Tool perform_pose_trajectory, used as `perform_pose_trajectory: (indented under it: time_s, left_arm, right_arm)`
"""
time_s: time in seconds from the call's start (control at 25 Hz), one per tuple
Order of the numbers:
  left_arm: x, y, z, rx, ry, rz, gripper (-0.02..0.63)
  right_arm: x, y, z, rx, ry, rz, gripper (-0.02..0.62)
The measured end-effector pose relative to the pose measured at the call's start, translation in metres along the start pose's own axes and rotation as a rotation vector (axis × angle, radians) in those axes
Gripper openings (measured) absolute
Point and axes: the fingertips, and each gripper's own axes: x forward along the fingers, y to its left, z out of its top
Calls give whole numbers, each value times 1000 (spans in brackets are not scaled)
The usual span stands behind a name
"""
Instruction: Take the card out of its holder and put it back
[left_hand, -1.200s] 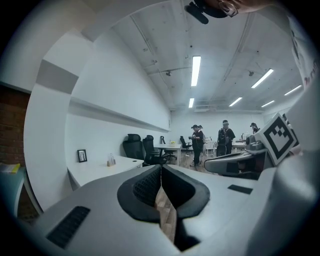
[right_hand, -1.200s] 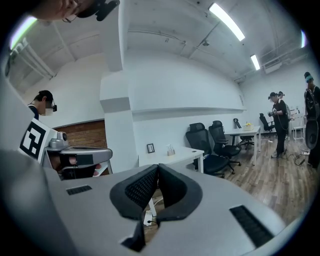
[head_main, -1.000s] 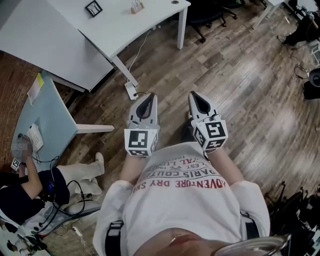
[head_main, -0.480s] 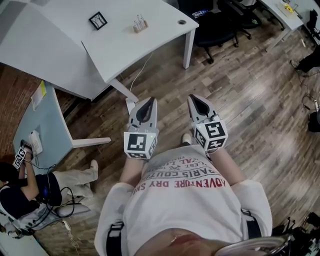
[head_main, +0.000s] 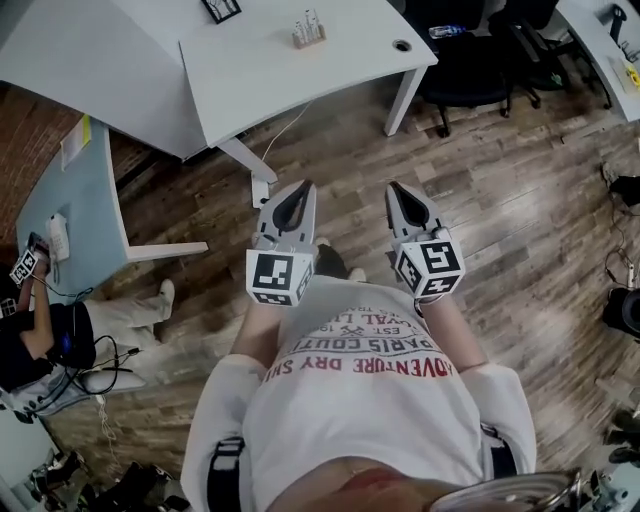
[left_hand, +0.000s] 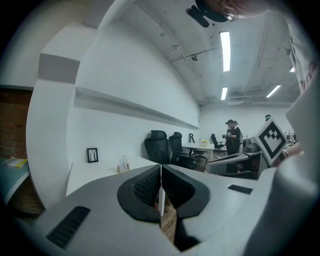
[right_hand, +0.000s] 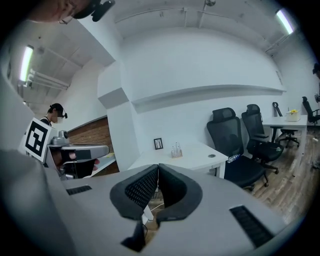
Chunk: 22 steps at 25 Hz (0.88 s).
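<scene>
We held the left gripper (head_main: 297, 190) and right gripper (head_main: 399, 189) side by side over open wood floor (head_main: 510, 200), both with jaws pressed together and empty. The card holder (head_main: 309, 31) stood well ahead on the desk (head_main: 280, 85), back from its near edge.

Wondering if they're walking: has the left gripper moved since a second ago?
Yes. In the head view the left gripper is now nearer the front edge of the white desk: it moved forward, toward the desk.

Found open floor (head_main: 500, 220) ahead up to the table (head_main: 270, 75); met only its slanted leg (head_main: 241, 158), a black chair (head_main: 470, 75) rightward, card holder (head_main: 309, 33) atop.
</scene>
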Motion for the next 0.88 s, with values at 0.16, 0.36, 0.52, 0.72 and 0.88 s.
perform_pose_trajectory:
  time_s: [0.16,0.36,0.52,0.72,0.88]
  left_arm:
    - [34,23,2,-7,-11,3,28]
    - [97,58,14,-35,-55,-42,28]
    - [155,103,27,-64,-62,-62,28]
    - [227,159,46,-48,-66,-97,28]
    - [282,203,63,-51,-86,-136,28]
  right_arm:
    - [38,-10,5,-11,22,25,26]
    - [96,-28,26,-23,4,18,26]
    - [155,-50,44,-29,17,-11,26]
    - [238,-78,72,-18,27,-62,26]
    - [311,-87,98,-42,8,-62,26]
